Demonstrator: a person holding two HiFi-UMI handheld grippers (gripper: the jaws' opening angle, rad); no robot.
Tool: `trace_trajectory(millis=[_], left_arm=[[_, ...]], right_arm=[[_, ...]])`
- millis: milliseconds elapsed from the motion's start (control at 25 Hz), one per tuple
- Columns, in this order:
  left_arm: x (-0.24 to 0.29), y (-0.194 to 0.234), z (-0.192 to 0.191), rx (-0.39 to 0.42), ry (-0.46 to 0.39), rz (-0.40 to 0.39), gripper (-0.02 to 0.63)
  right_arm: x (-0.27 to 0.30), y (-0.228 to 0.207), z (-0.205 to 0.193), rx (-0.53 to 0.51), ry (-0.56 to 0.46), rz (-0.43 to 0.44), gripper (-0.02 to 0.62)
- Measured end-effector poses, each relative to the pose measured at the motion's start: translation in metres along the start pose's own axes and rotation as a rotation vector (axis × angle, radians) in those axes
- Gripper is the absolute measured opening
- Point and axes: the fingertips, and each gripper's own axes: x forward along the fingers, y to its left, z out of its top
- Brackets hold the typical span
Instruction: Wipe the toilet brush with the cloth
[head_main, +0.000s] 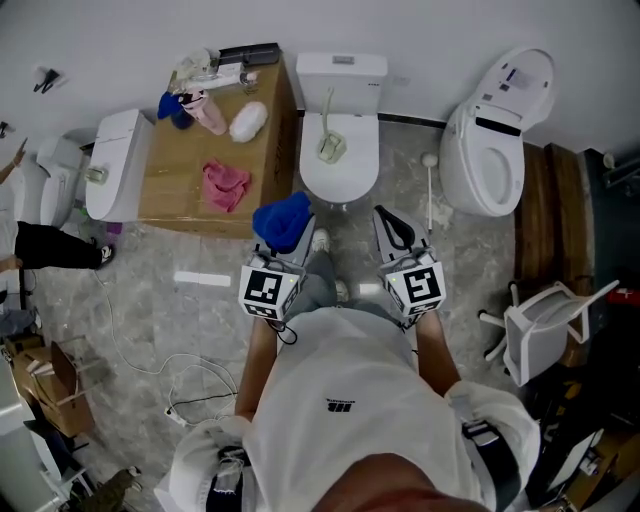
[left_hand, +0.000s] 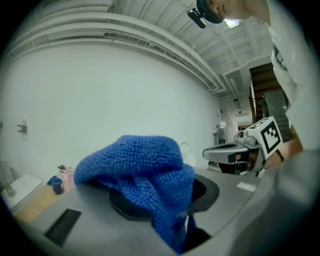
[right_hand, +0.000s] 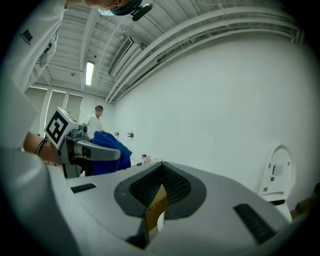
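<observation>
Grey marbled floor under a white wall holds three toilets in a row, and the person stands facing the middle one with a claw in each hand.

The left gripper (head_main: 288, 238) is pinched on the blue cloth (head_main: 282, 220). The left gripper view shows the cloth bunched between the jaws and heaped over them, so it hides their tips. The right gripper (head_main: 393, 226) has its jaws pressed together with nothing between them. Only the right gripper view shows this plainly, the two dark pads meeting at a point.

Each gripper view catches the other claw off to one side. The right gripper view alone shows a person (right_hand: 96, 118) standing far back by the wall.

The head view alone shows what lies ahead. A pale, long-handled thing that looks like the toilet brush (head_main: 330, 135) lies on the middle toilet (head_main: 340, 175), just beyond and between the two claws, touched by neither. A thin white rod with a round knob (head_main: 430, 190) stands between that toilet and the right toilet (head_main: 490, 160), whose lid is raised. To the left, a wooden table (head_main: 170, 180) carries a pink cloth (head_main: 226, 186) and a white bundle (head_main: 248, 120), with a third toilet (head_main: 118, 165) just beside it.
</observation>
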Motion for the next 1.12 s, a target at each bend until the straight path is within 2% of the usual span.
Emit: trace_trajectory(millis=[280, 680, 1120], left_arm=[[0.051, 0.039, -0.004, -0.011, 0.0, -0.026, 0.14], [0.132, 0.112, -0.03, -0.041, 0.047, -0.053, 0.14], [0.216, 0.18, -0.085, -0.072, 0.111, -0.069, 0.14]], right_arm=[[0.054, -0.025, -0.005, -0.003, 0.012, -0.012, -0.006], [0.145, -0.069, -0.031, 0.033, 0.057, -0.056, -0.005], [0.239, -0.104, -0.079, 0.037, 0.103, -0.062, -0.006]])
